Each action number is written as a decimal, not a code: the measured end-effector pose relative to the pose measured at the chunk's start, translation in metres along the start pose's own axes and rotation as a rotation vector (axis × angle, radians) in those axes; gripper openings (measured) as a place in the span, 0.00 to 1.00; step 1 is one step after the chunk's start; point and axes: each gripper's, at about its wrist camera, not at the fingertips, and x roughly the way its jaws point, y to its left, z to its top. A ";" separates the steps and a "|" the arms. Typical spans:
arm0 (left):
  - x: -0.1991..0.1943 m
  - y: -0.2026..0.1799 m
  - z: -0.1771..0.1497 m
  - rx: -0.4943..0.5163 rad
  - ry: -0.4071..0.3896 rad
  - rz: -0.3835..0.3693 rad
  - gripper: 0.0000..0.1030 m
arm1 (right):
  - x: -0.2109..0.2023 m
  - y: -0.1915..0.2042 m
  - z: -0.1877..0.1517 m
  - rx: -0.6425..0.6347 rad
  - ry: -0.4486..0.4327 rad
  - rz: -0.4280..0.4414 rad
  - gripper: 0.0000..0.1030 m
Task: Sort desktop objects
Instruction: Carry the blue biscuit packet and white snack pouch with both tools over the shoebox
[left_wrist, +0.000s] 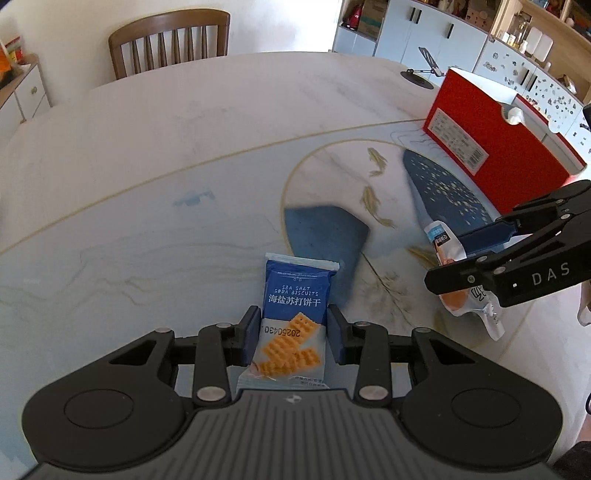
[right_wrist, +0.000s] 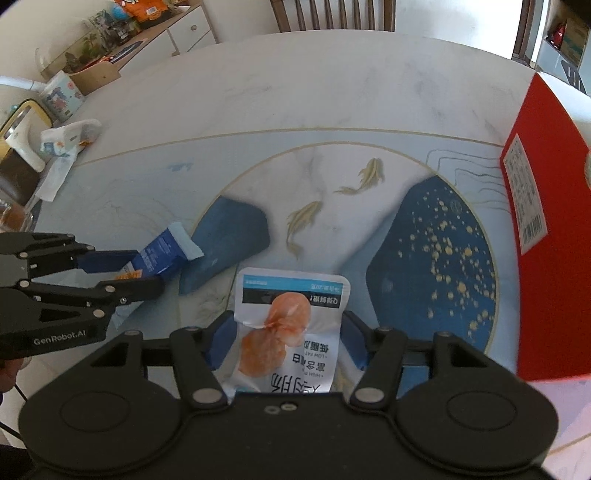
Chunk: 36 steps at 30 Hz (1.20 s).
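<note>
My left gripper (left_wrist: 293, 334) is shut on a blue sea salt soda biscuit packet (left_wrist: 291, 321), held above the table. It shows in the right wrist view (right_wrist: 122, 271) at left with the biscuit packet (right_wrist: 162, 254). My right gripper (right_wrist: 286, 341) is shut on a white snack pouch with an orange picture (right_wrist: 290, 326). In the left wrist view the right gripper (left_wrist: 465, 254) and the pouch (left_wrist: 448, 251) are at right. A red box (left_wrist: 506, 140) stands at the right, also in the right wrist view (right_wrist: 546, 240).
The round marble table (left_wrist: 184, 147) has blue and gold fish patterns. A phone stand (left_wrist: 424, 72) sits behind the red box. A wooden chair (left_wrist: 170, 40) stands at the far side. Crumpled wrappers and a cup (right_wrist: 62, 122) lie at the table's left edge.
</note>
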 end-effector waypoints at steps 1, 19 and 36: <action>-0.002 -0.002 -0.003 -0.004 0.000 -0.002 0.35 | -0.001 0.001 -0.002 0.001 0.000 0.002 0.58; -0.034 -0.039 -0.025 -0.021 -0.017 -0.034 0.35 | -0.040 -0.006 -0.041 -0.001 -0.026 0.051 0.54; -0.056 -0.085 -0.023 0.036 -0.033 -0.098 0.35 | -0.097 -0.029 -0.069 0.033 -0.103 0.053 0.54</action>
